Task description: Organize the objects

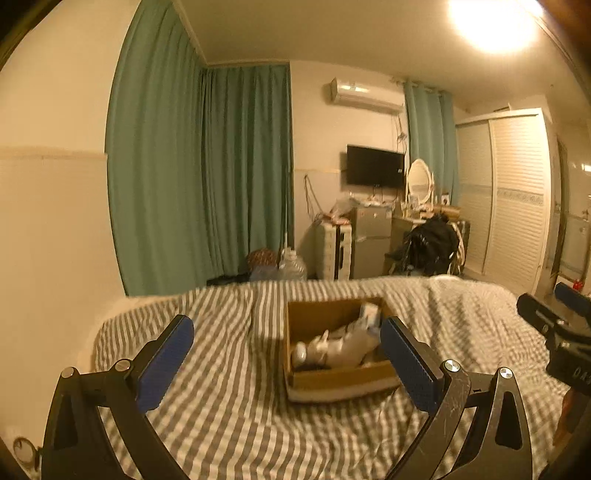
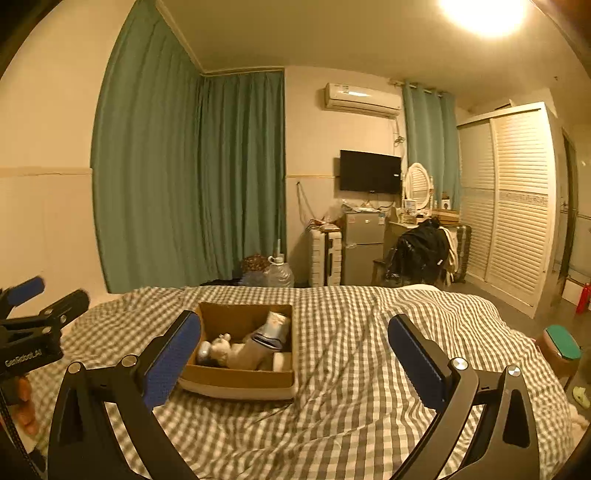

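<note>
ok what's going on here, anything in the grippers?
Nothing held. The left gripper and right gripper are both open and empty, above a bed with a gray-and-white checked cover. An open cardboard box sits on the cover and already holds several items, including a light plush toy and what looks like a bottle. Neither gripper touches the box. No loose items show on the cover.

Warm, dim glow from a glaring ceiling lamp (image 2: 484,14) — fisheye-bent edges, left view perhaps motion-blurred.
</note>
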`<move>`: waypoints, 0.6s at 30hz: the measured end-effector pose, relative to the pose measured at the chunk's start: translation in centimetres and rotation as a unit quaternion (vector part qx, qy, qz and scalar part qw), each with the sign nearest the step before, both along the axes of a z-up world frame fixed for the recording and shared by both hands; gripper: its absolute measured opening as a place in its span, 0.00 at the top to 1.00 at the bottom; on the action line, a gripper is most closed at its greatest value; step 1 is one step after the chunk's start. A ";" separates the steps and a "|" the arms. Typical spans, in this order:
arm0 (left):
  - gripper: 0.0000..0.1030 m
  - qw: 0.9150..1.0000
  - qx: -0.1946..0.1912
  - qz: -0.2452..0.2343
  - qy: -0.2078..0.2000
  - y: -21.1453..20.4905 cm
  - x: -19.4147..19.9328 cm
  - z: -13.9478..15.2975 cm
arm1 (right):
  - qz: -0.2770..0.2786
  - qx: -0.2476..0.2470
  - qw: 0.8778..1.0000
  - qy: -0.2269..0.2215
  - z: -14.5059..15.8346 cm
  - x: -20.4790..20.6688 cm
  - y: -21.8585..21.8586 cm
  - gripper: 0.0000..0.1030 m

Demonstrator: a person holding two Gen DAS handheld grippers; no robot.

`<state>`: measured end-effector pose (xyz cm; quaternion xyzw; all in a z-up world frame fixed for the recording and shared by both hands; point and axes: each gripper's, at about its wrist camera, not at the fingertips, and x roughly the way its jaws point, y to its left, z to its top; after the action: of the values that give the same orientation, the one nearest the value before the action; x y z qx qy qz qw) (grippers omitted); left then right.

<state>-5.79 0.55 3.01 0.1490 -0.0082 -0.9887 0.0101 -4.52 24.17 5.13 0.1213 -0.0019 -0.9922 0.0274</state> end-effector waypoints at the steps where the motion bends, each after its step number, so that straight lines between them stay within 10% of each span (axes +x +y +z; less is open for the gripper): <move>1: 0.00 1.000 0.001 0.000 -0.005 -0.2 -0.1 -0.7 | 0.000 -0.003 1.000 -0.001 -0.7 -0.1 0.1 0.01; 18: 0.00 1.000 -0.015 -0.009 -0.014 1.3 0.0 -3.1 | 0.002 0.001 1.000 -0.021 -3.9 -1.4 -0.1 0.01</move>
<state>-5.75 1.83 -0.09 0.1626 -0.0244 -0.9864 0.0028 -5.94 24.05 1.19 0.1424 -0.0012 -0.9894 0.0291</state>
